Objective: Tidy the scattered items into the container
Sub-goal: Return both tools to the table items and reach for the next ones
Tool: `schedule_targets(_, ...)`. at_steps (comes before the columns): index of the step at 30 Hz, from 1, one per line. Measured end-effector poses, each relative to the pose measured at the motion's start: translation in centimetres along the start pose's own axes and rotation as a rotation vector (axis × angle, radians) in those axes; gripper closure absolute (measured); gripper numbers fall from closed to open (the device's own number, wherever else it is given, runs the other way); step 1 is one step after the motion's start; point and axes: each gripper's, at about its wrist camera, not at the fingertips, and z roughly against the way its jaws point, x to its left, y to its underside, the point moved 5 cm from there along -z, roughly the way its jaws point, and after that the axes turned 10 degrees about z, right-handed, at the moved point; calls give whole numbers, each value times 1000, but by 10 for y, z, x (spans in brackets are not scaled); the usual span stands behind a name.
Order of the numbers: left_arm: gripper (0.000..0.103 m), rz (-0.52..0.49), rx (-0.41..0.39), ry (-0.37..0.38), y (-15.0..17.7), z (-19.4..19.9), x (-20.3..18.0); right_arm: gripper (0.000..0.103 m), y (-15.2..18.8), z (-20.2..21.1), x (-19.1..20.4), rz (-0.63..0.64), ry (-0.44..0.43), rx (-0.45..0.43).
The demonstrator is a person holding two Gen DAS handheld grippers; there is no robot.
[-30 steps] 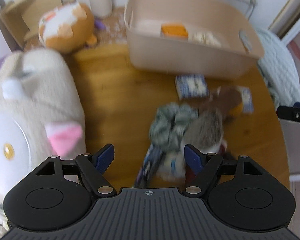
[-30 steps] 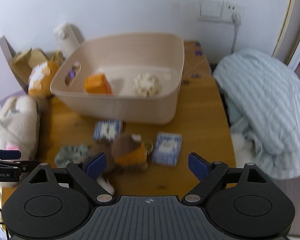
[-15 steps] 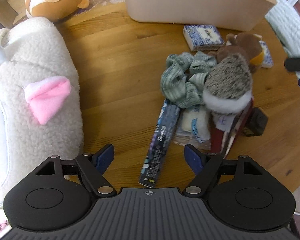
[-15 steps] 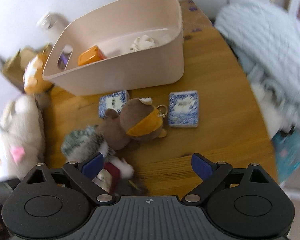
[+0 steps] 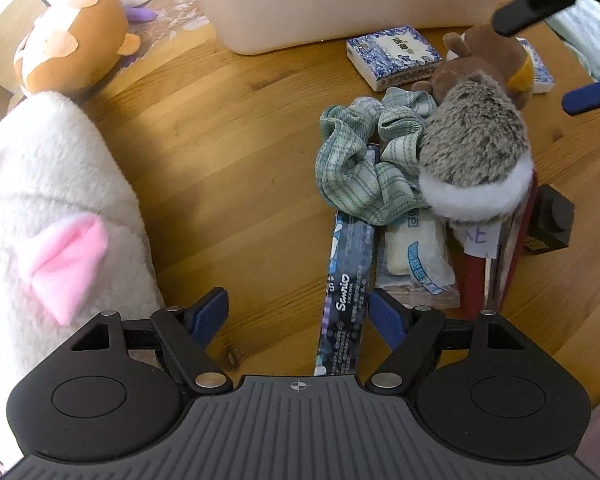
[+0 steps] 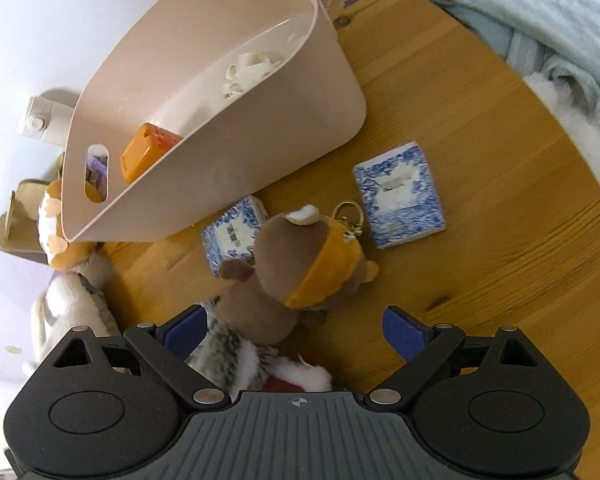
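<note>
My left gripper (image 5: 298, 312) is open low over the wooden table, and a long dark blue box (image 5: 346, 280) lies between its fingers. Beyond it sit a green striped cloth ring (image 5: 360, 168), a grey hedgehog plush (image 5: 476, 148), a snack packet (image 5: 416, 252), a red item (image 5: 520, 232) and a small black box (image 5: 552, 220). My right gripper (image 6: 294, 330) is open over a brown bear plush (image 6: 300, 264), whose lower body lies between its fingers. Two blue-and-white tissue packs (image 6: 398, 194) (image 6: 232, 232) lie by the beige container (image 6: 220, 120).
An orange box (image 6: 144, 156) and a white bundle (image 6: 248, 72) lie in the container. A big white plush with a pink ear (image 5: 52, 208) and an orange-brown plush (image 5: 68, 40) crowd the left side. A pale blue blanket (image 6: 540, 12) borders the table's right edge.
Both grippers have come down toward the pile of items and rolled. The container has slid to the top of the left view, and the bear now sits between the right fingers.
</note>
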Motion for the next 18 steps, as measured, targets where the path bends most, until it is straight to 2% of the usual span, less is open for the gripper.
schedule_targets(4,25,-10,2,-13,-2,-6,0,7,-5,-13,0,-43,-12,27)
schedule_targets(10,25,-38,-1,-37,-4,-14,-4,8,-9,-27,0,-43,33,44)
schedule_targets(18,26,5,-9,4,-16,-19,-5,11,-8,-51,2,-42,43,84)
